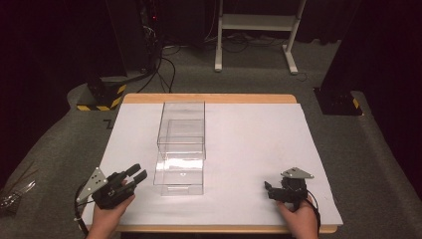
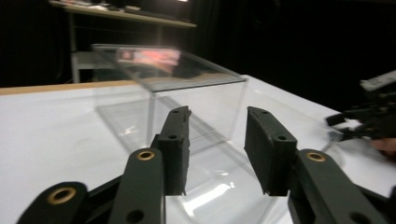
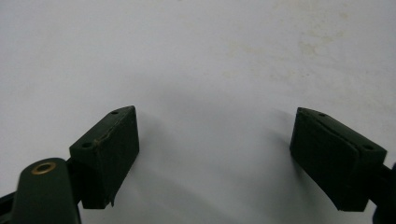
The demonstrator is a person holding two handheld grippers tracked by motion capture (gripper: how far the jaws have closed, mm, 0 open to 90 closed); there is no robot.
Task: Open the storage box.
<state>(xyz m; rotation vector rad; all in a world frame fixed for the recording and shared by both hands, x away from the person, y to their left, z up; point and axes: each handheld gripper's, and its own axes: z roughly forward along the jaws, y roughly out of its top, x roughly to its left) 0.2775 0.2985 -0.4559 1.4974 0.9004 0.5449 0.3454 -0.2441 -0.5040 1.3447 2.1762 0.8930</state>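
Clear plastic box (image 1: pixel 180 148), long, see-through walls, stands just ahead of left claw (image 1: pixel 135 178), jaws moderately apart, empty. Right claw (image 1: pixel 270 190) wide, empty, well apart over bare white table (image 1: pixel 259 144).

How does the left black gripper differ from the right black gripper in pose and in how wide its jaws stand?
The left black gripper points toward the clear plastic box, close beside it; the right black gripper rests farther from the box, facing the white table sheet. In their own views, the right gripper's jaws gape wider than the left's. Both are open, empty and hand-held.
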